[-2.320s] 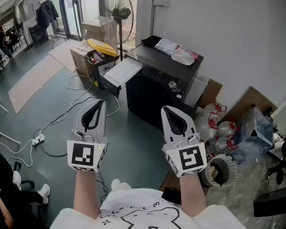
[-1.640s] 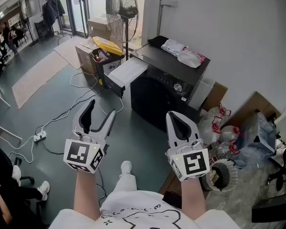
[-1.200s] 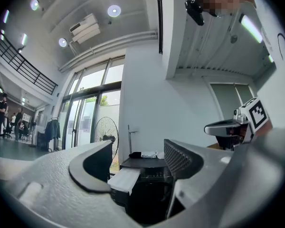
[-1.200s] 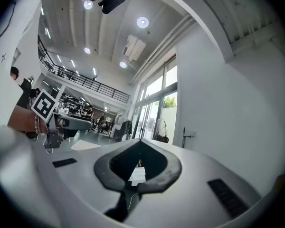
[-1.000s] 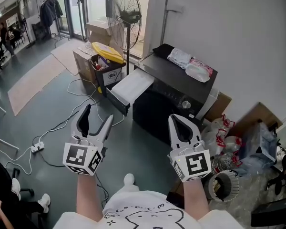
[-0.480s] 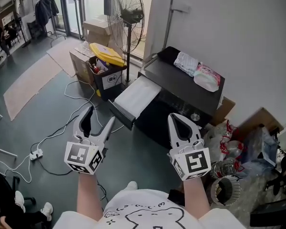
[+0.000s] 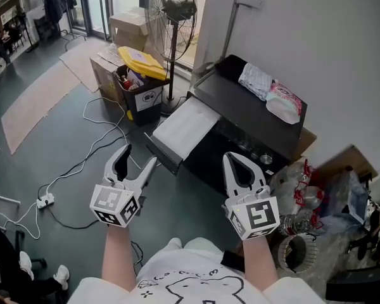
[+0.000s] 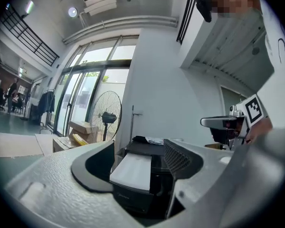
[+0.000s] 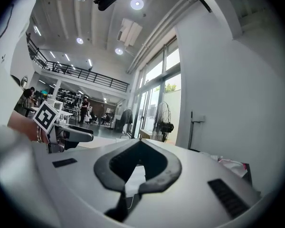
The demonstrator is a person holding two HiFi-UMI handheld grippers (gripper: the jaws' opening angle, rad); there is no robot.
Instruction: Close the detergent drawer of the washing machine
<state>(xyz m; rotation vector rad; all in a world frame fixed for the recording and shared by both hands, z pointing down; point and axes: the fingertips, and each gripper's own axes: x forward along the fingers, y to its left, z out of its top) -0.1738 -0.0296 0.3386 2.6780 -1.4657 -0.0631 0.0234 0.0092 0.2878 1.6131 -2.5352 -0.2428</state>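
Detergent drawer [image 7: 180, 130]: flat white rectangular tray, pulled out from the front of the washing machine [image 7: 256, 116], near its top. The machine is a glossy black box against a white wall.

Head view: left gripper [image 7: 141, 156] jaws well apart, empty, short of the drawer. Right gripper [image 7: 233, 159] jaws together at the tips, empty. Each carries a cube with black-and-white square markers. On the machine top: crumpled white cloth [image 7: 256, 81] and pink-and-white pack [image 7: 285, 102], print unreadable. Dark bin [image 7: 142, 100] with yellow lid, label too small to read.

Left gripper view: textured grey jaws spread, drawer seen far off between them.

Right gripper view: black-lined jaws closed, nothing gripped.
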